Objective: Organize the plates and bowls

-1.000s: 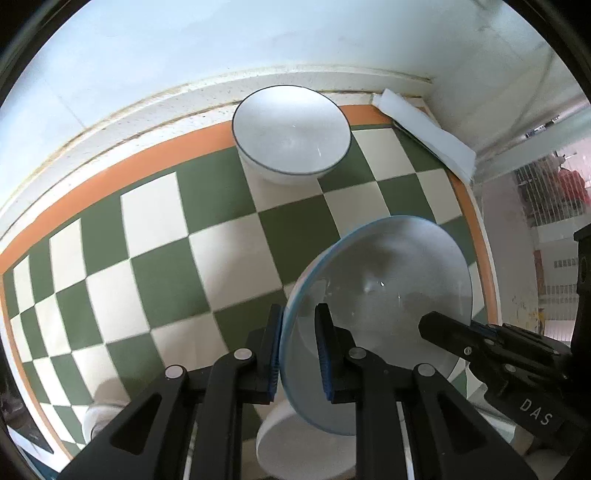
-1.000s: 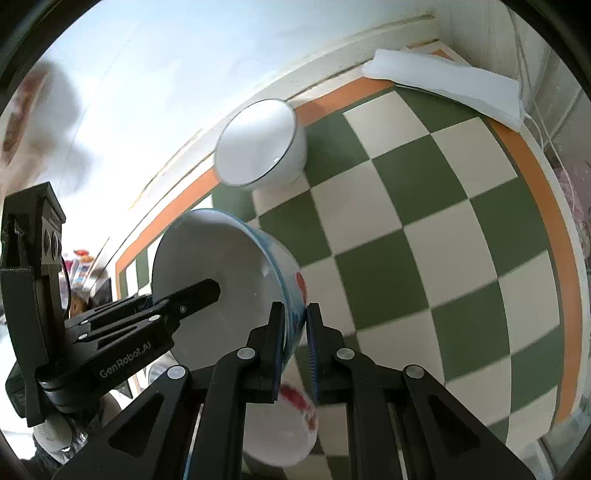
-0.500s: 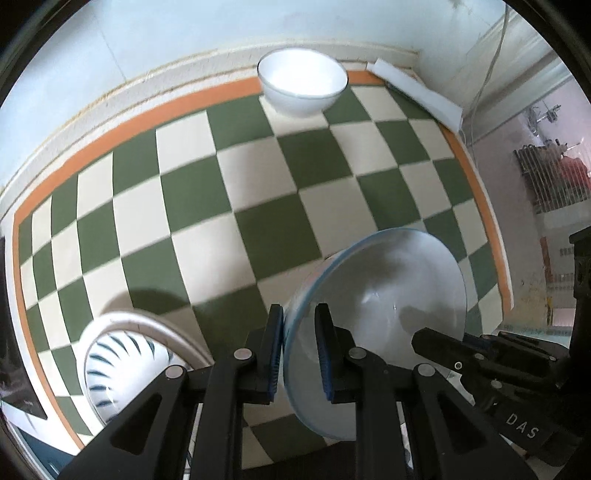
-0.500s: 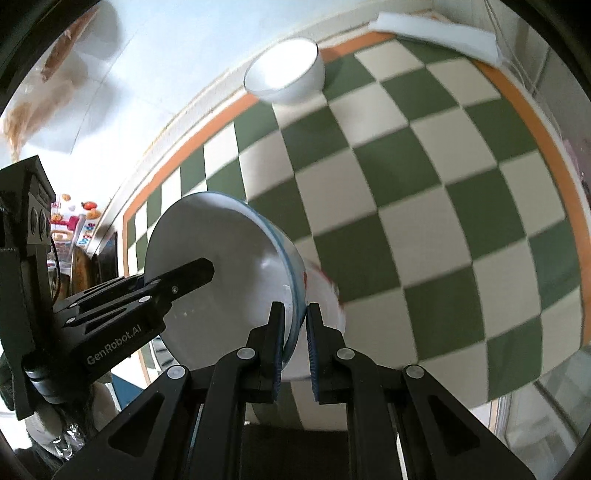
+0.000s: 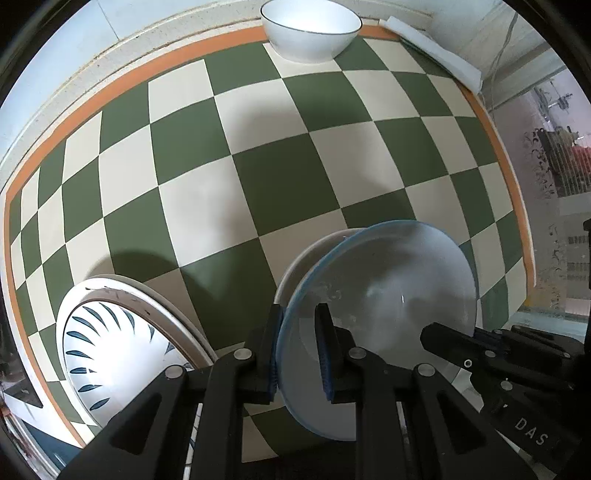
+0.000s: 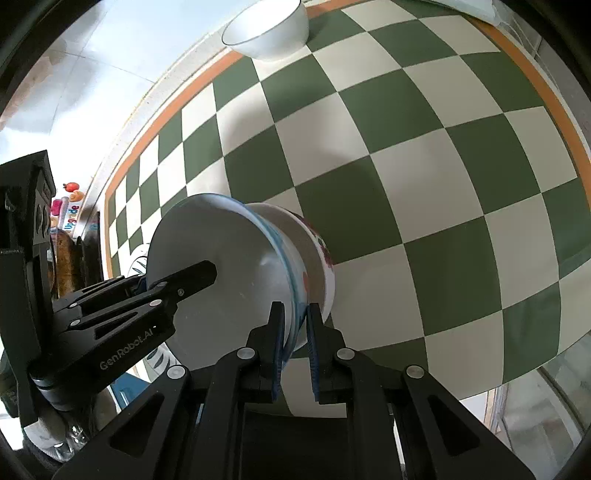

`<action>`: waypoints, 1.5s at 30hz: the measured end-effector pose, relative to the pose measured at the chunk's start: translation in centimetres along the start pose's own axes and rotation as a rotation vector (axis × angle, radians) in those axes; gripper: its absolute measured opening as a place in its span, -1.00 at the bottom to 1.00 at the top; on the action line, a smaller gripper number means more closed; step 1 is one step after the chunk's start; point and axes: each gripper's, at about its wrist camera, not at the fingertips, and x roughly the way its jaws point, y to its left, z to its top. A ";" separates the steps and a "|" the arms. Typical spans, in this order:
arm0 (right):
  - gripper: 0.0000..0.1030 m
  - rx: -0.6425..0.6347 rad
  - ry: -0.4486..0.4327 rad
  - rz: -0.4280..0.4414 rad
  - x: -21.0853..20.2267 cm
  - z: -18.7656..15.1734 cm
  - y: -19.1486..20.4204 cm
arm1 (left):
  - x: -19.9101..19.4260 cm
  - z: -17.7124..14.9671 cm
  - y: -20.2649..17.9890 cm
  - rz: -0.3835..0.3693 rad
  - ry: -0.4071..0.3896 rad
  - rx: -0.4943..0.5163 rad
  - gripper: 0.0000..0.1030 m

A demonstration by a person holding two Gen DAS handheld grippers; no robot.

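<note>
Both grippers grip one blue-rimmed bowl (image 5: 380,310): left gripper (image 5: 299,347) fingers clamped on its rim, right gripper (image 6: 295,343) fingers clamped opposite, white bowl (image 5: 310,31) far ahead.

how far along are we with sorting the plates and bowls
Done: nothing clearly stacked yet. In hand: both grippers, left gripper and right gripper, grip the rim of the blue-rimmed bowl, which sits over a red-patterned bowl. Left: the white bowl at the far edge and the striped plate.
</note>
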 end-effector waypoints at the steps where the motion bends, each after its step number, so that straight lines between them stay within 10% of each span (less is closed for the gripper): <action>1: -0.74 0.001 0.005 -0.003 0.1 0.0 -0.1 | 0.0 0.0 -0.1 0.005 -0.003 0.007 -0.70; 33: -0.63 0.017 0.058 -0.023 0.6 1.9 0.0 | 0.3 -0.3 0.3 -0.015 0.040 0.001 -0.68; 45: -0.18 0.022 -0.098 0.073 -6.2 9.1 0.6 | -6.8 6.6 2.3 -0.025 -0.137 -0.041 -0.64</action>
